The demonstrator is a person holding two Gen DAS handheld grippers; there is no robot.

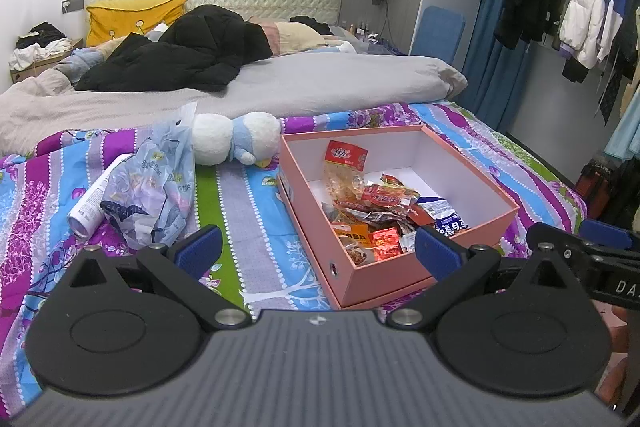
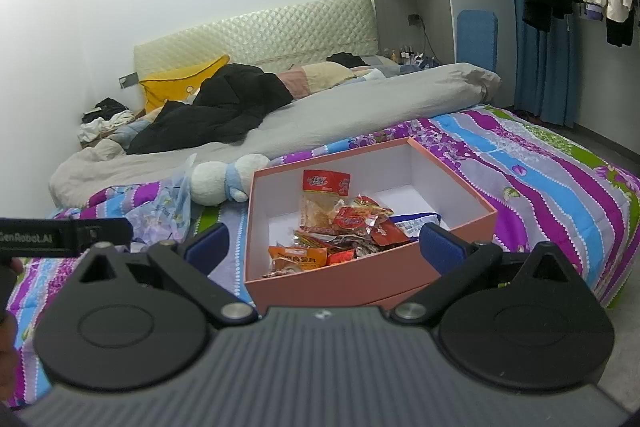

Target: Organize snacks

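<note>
Here, in the left wrist view, the left gripper (image 1: 318, 251) is seen with its two blue ribbed fingers spread wide apart, and nothing is held between them. A pink cardboard box (image 1: 384, 273) with white inner walls is set on the bed (image 1: 248, 187), toward its right edge, on a soft cover with bright purple, blue and green stripes. Shiny, crinkly snack packets (image 1: 376, 207) in red, orange and blue are piled in the box's near corner. A round, fluffy white and blue plush toy (image 1: 236, 141) is laid just beside the box's far left corner. A crumpled, see-through plastic bag (image 1: 154, 187) is found near the bed's left side, and a white tube (image 1: 94, 201) is tucked against it. Part of the right gripper is seen at the right edge of this view.

In the right wrist view, the right gripper (image 2: 324, 247) is also spread wide open and nothing is gripped. The pink box (image 2: 340, 277) is seen just past the fingers, with the snack packets (image 2: 340, 227) heaped on its flat white floor. The plush toy (image 2: 224, 181) is laid near the box's far left corner, and the plastic bag (image 2: 164, 211) is bunched up further left.
</note>
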